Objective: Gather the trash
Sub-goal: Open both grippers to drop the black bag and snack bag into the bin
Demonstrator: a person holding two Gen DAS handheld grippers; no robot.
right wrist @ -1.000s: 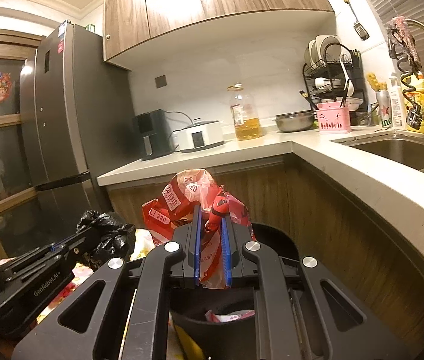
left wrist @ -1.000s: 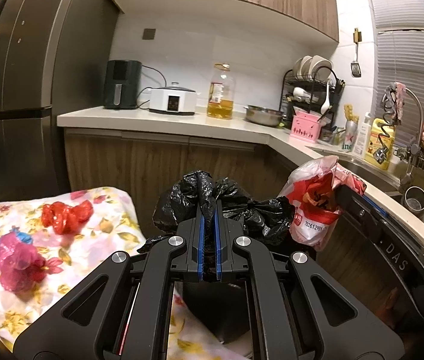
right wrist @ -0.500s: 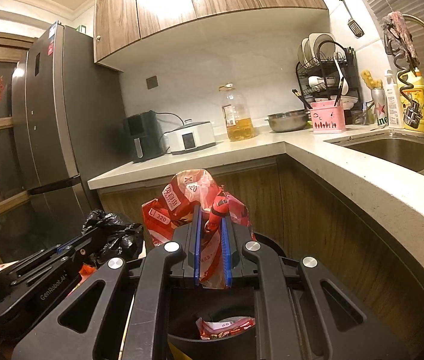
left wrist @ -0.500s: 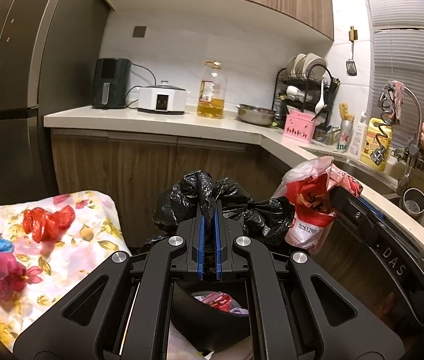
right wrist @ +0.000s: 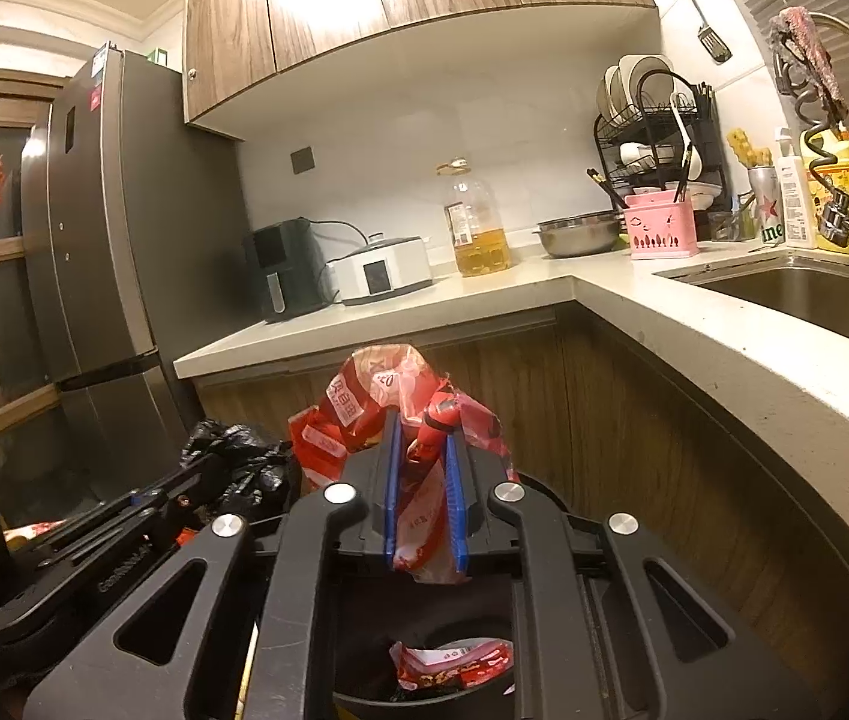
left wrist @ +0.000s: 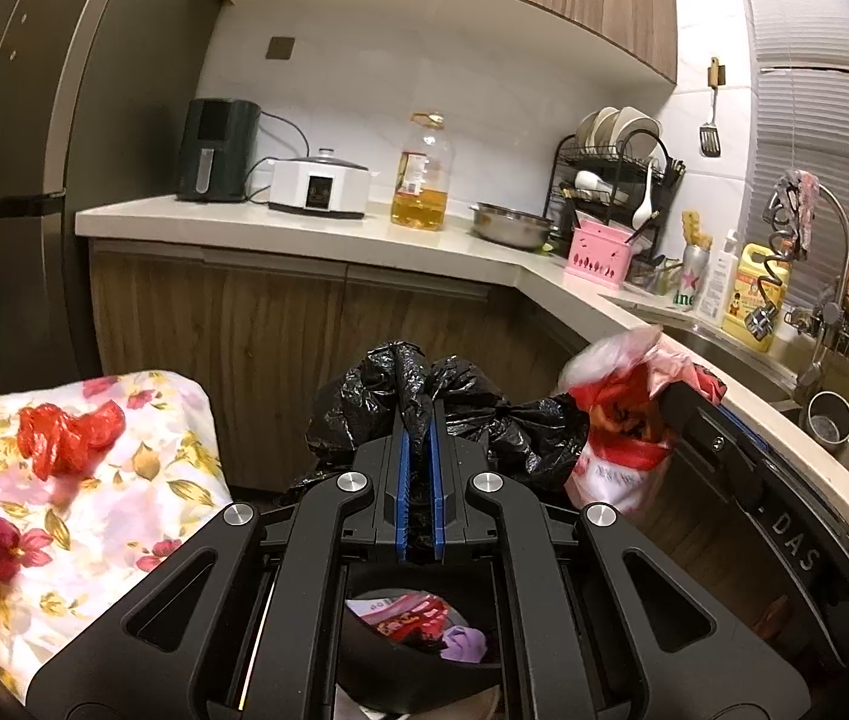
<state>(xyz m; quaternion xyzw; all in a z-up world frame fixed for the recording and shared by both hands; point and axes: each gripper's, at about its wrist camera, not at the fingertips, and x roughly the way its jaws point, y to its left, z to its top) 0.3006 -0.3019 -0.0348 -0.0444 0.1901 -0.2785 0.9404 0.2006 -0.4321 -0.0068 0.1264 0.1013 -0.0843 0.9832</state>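
Hanging between parting pads [right wrist: 453,480]: red bag [right wrist: 424,480]

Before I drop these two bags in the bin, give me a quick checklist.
1. Right tongs over the bin: ok, its opening shows below them.
2. Red bag freed: not ok, jaws opening, bag between the pads.
3. Left tongs gripping the black bag: ok, shut on it.
4. Black bag over the bin: ok, the bin's opening shows below the left tongs.
5. Room in bin: cannot tell, wrappers already inside.
6. Trash left on the floral cloth: not ok, a red bag and pink and blue scraps remain there.
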